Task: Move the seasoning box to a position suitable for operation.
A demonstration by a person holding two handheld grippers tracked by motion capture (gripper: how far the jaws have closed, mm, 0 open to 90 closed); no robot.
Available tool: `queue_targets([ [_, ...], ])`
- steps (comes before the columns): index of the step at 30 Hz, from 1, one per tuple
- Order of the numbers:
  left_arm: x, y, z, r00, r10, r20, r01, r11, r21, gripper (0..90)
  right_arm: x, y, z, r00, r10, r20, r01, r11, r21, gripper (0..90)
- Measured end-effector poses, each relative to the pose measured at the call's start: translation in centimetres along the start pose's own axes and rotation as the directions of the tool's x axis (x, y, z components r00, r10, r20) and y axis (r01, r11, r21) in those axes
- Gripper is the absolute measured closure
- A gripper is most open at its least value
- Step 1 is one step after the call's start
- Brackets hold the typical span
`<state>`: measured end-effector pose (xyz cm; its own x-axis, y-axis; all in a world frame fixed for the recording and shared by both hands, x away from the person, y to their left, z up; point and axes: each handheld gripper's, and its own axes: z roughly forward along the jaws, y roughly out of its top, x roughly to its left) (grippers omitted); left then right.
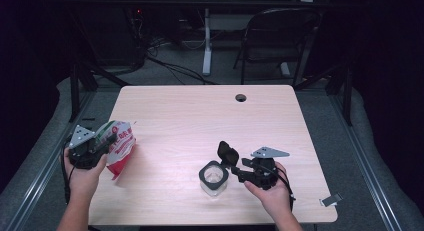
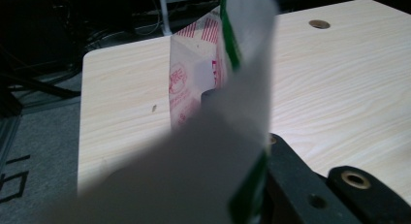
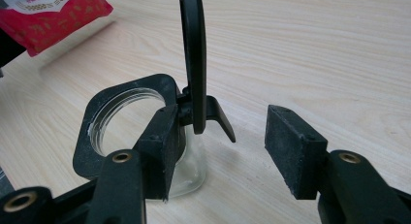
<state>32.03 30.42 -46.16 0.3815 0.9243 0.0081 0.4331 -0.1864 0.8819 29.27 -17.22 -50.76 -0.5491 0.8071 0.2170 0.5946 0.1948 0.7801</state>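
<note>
Pouch (image 1: 119, 143), red and white with green trim, is hanging clamped in the left tongs (image 1: 102, 144) just above the worktop (image 1: 200, 116), out at nine o'clock near its left edge. Toward five o'clock, the right tongs (image 1: 234, 167) are standing apart beside a clear glass jar (image 1: 213, 178), one pad pressing against the jar's black collar while its flip lid (image 1: 228, 152) is standing upright between the jaws.
</note>
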Motion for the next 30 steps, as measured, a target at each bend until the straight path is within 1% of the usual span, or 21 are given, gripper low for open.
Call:
queue_targets([
  [5,-1.1,0.6,-0.2,0.999,0.039,0.024,-0.039,0.9992,0.0,90.0,0.0,0.0,-0.1,1.0,0.007,0.003,-0.007,1.0,-0.012,46.6],
  [9,-2.2,1.0,-0.2,0.9962,0.059,0.064,-0.059,0.9982,-0.009,90.0,0.0,0.0,-0.1,1.0,-0.002,0.001,0.002,1.0,-0.002,46.6],
  [12,-3.2,1.3,-0.1,0.9913,0.081,0.104,-0.08,0.9967,-0.012,90.0,0.0,0.0,0.0,1.0,0.001,0.002,-0.001,1.0,-0.005,46.6],
  [15,-4.6,1.5,0.2,0.984,0.121,0.13,-0.122,0.9925,-0.006,90.0,0.0,0.0,-0.1,1.0,0.001,0.002,-0.001,1.0,-0.005,46.6],
  [17,-5.5,1.5,0.4,0.9778,0.144,0.152,-0.145,0.9894,-0.004,90.0,0.0,0.0,-0.1,1.0,0.001,0.003,-0.001,1.0,-0.006,46.6],
  [21,-7.3,1.4,1.1,0.9638,0.169,0.206,-0.173,0.985,0.0,90.0,0.0,0.0,-0.1,1.0,0.001,0.003,-0.001,1.0,-0.005,46.6],
  [23,-8.2,1.2,1.5,0.9576,0.172,0.231,-0.175,0.9845,-0.007,90.0,0.0,0.0,-0.1,1.0,0.0,0.003,0.0,1.0,-0.004,46.6],
  [26,-9.4,1.0,2.0,0.9464,0.177,0.271,-0.179,0.9837,-0.015,90.0,0.0,0.0,-0.1,1.0,0.002,0.001,-0.002,1.0,-0.004,46.6],
  [27,-9.7,1.0,2.1,0.9432,0.169,0.286,-0.171,0.9851,-0.02,90.0,0.0,0.0,-0.1,1.0,0.001,0.003,-0.001,1.0,-0.004,46.6],
  [28,-10.1,1.0,2.2,0.938,0.169,0.303,-0.17,0.9852,-0.023,90.0,0.0,0.0,-0.1,1.0,0.002,0.005,-0.002,1.0,-0.005,46.6],
  [30,-11.0,1.0,2.4,0.9314,0.178,0.318,-0.177,0.9837,-0.031,90.0,0.0,0.0,0.0,1.0,0.003,0.004,-0.003,1.0,-0.007,46.7],
])
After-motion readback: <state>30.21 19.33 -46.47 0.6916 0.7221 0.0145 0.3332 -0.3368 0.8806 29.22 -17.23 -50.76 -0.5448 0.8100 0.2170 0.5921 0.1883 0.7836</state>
